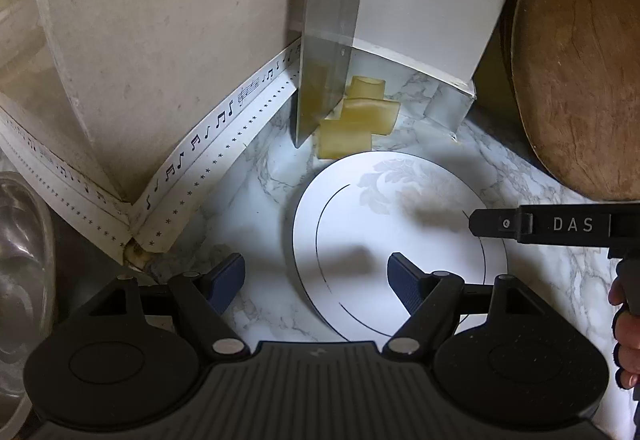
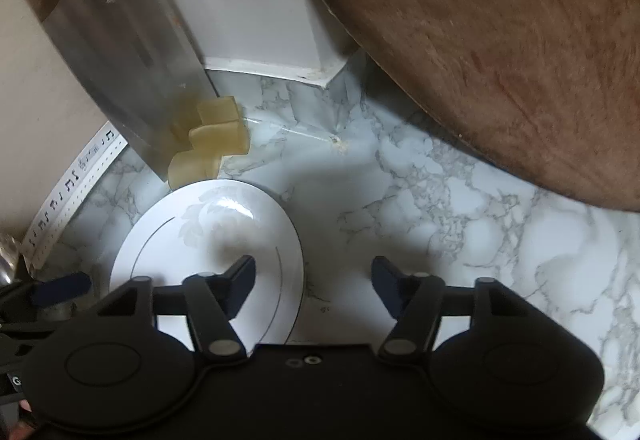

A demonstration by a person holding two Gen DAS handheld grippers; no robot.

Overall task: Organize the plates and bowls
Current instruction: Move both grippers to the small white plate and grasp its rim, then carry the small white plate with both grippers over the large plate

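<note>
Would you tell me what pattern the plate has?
The plate is white, with a faint grey floral motif and thin dark arcs; clearest in the left wrist view.

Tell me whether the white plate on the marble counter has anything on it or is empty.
Empty. The white plate lies flat on the marble counter with only shadows on its face; the yellowish blocks sit beyond its rim.
</note>
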